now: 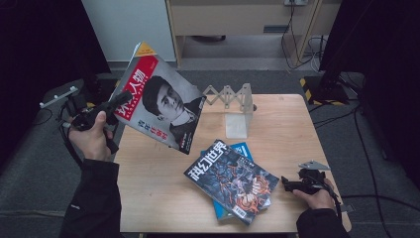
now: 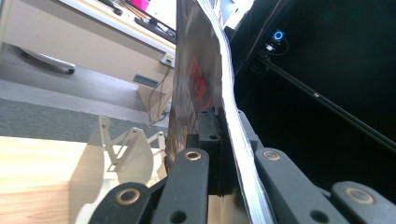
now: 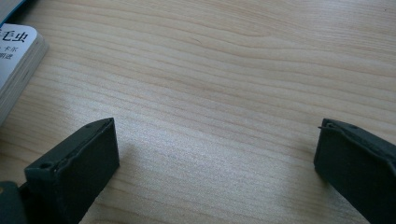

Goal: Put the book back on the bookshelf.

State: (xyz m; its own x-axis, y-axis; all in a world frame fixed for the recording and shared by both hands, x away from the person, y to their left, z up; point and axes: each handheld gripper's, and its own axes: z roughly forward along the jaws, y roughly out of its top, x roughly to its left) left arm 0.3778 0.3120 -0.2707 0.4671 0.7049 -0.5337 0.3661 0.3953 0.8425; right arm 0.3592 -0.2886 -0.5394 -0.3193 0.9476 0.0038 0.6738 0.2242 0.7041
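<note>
The left tongs are seen at the left of the high view, clamped on the lower left edge of a red-and-grey magazine that is held up in the air, tilted, above the table's left far corner. In the left gripper view the magazine's edge is pinched upright between the two black jaws. The left hand is wrapped round the handle beneath.

The right tongs are rested at the lower right of the high view, held by the right hand; in the right gripper view the jaws are spread wide over bare wood with nothing between them.

Just left of the right tongs, a dark-covered magazine is laid across a blue book on the light wooden table. Toward the far edge, a translucent folding rack is stood upright.

Beyond the table, grey carpet, a pale wooden cabinet, trailing cables and black curtains at both sides are seen.
</note>
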